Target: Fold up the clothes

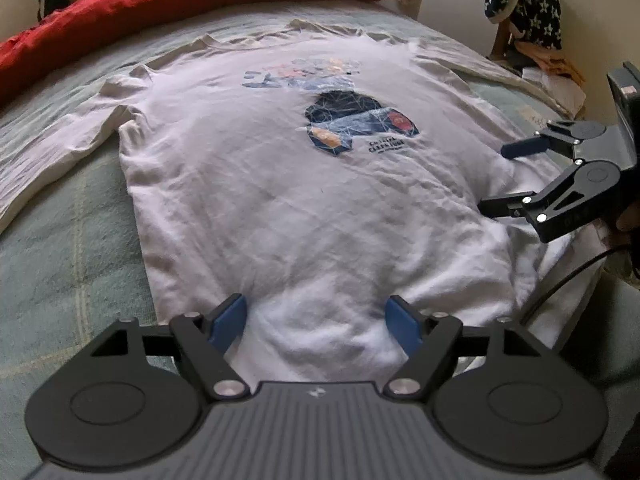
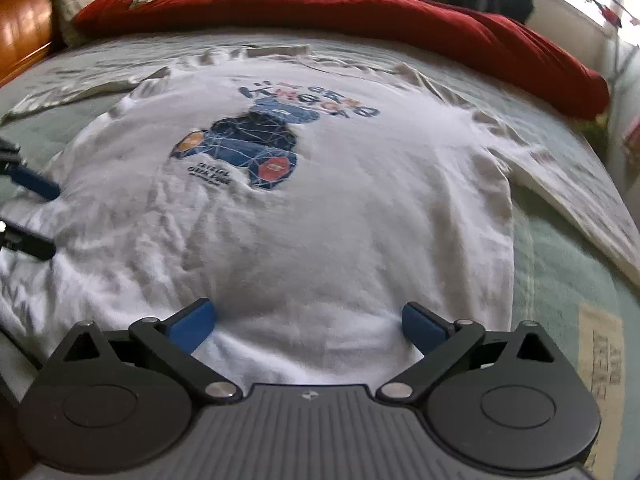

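My left claw (image 1: 316, 322) sits at the bottom middle of its view, its two blue fingers (image 1: 228, 322) spread wide with nothing between them but the hem of the shirt (image 1: 280, 200) below. I cannot tell whether the tips touch the cloth. The shirt is white with long sleeves and lies flat, front side up, on the bed (image 1: 68, 240), filling the centre of the frame, its collar toward the top. A blue printed picture (image 1: 356, 120) with small lettering under it sits on the chest, right of centre. One sleeve runs out toward the left edge of the frame, the other toward the upper right.

My right claw (image 1: 496, 178) comes in from the right edge of that view, also spread, its tips over the side edge of the shirt. In its own view the right claw (image 2: 310, 326) is at the bottom middle, wide apart above the hem, and the left claw (image 2: 32, 208) shows at the left edge.

The bed has a pale green checked cover. A red blanket (image 2: 360, 12) lies bunched across the top of the frame, beyond the collar. In the upper right of the left view a dark garment with white stars (image 1: 528, 0) hangs
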### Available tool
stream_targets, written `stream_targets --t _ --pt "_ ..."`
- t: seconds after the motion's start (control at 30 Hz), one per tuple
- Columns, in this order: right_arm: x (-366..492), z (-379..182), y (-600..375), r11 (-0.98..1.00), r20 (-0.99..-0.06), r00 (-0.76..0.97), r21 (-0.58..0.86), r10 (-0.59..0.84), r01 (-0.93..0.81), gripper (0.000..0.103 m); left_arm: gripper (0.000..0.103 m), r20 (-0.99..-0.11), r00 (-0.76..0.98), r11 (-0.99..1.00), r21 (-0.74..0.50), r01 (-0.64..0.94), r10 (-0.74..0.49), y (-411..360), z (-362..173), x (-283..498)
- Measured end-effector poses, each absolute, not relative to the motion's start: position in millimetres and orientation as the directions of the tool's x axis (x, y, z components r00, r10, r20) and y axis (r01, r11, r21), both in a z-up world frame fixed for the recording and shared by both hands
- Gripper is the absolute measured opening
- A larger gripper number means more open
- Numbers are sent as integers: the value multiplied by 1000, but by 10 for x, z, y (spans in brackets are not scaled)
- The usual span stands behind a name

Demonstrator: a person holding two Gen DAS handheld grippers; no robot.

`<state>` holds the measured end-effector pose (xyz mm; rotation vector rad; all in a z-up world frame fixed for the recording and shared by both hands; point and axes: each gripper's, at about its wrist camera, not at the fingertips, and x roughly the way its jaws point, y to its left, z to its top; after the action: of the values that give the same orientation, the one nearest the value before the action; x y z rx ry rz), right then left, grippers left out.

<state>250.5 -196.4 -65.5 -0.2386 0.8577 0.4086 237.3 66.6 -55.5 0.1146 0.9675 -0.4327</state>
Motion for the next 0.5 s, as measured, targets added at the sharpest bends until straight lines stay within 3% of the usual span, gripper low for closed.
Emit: stream_targets --t 0.2,0.5 --pt "2479 -671 -1977 924 -768 597 -17 233 -382 103 78 -752 593 927 -64 369 -288 655 -610 2183" --pt "1844 -555 -2053 952 -645 728 -1 232 -305 103 78 -662 726 972 -21 233 -188 646 -612 1618"
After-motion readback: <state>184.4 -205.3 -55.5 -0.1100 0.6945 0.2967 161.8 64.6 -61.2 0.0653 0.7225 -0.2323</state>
